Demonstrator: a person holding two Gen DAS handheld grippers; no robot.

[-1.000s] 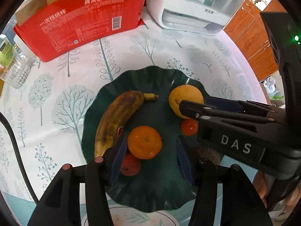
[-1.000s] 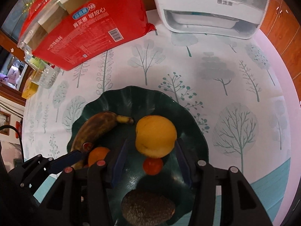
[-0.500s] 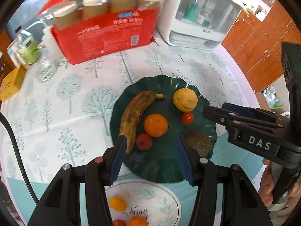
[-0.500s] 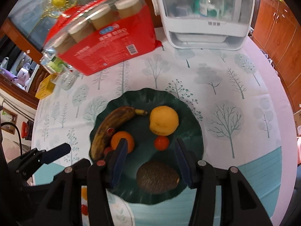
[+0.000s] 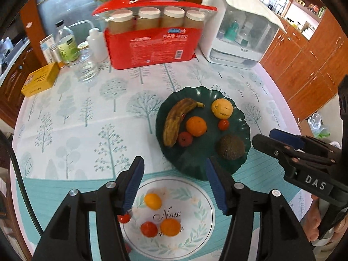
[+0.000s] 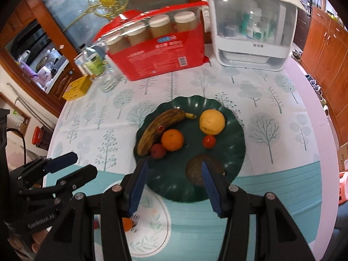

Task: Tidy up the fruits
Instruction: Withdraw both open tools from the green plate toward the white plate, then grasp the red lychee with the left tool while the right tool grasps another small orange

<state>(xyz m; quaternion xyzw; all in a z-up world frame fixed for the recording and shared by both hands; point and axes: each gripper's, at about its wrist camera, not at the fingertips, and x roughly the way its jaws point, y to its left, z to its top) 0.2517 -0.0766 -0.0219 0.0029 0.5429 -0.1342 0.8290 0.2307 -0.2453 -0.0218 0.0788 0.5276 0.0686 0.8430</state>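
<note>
Plainly legible writing is scarce: "DAS" in white on the right gripper [image 5: 280, 140] as the left wrist view shows it, and a cursive "Now" in the middle of the white plate [image 5: 195, 243] with a leaf wreath. The red package [image 5: 152, 47] of four white-lidded jars carries a barcode and print too small to read. The tabletop [image 5: 87, 117] wears a cloth patterned with pale trees and a teal band at its near edge; wooden cabinets [image 5: 304, 69] line the room's right side, and a white appliance [image 5: 239, 32] with a clear front stands at the back beside the package. A yellow box [image 5: 40, 79] and several bottles [image 5: 65, 41] sit at the far left. The dark green scalloped plate [image 5: 193, 169] holds a browned banana [image 5: 176, 119], an orange [image 5: 196, 126], a yellow round fruit [image 5: 221, 108], two small red fruits [image 5: 223, 124] and a brown fuzzy one [image 5: 230, 146]. On the white plate lie four small fruits, yellow, orange and red. The left gripper [image 5: 174, 184] has just been widening its jaws, nothing between them; the right gripper's jaws also stand apart and empty.
</note>
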